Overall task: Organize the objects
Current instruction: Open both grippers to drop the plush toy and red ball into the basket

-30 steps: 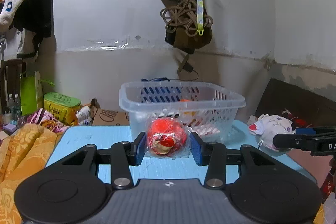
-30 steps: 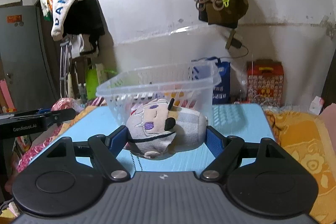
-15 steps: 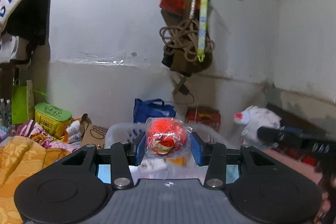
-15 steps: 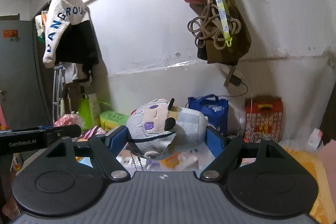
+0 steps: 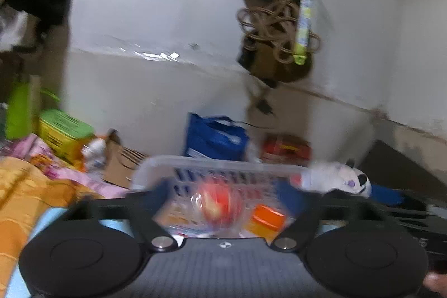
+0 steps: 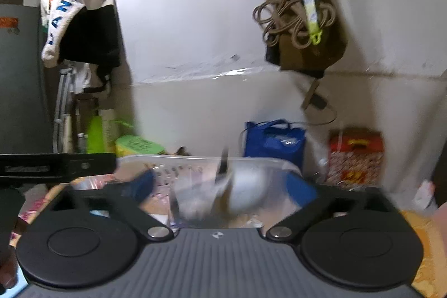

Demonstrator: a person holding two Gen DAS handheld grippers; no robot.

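Observation:
Both grippers hang over a clear plastic basket with slotted walls. My left gripper has its jaws opening wide. A red ball in clear wrap shows blurred between them, free of both pads, over the basket. My right gripper is also opening. The grey-and-white plush toy is a blur between its blue pads with gaps on both sides. In the left wrist view the plush toy shows at the basket's right rim.
An orange packet and other small items lie in the basket. Behind it stand a blue bag, a red box and a green box. Orange cloth lies left. Rope and bags hang on the wall.
Both grippers moved on over the basket and their jaws sprang apart. The red ball and the plush toy, gripped half a second ago, are now loose and blurred between the pads.

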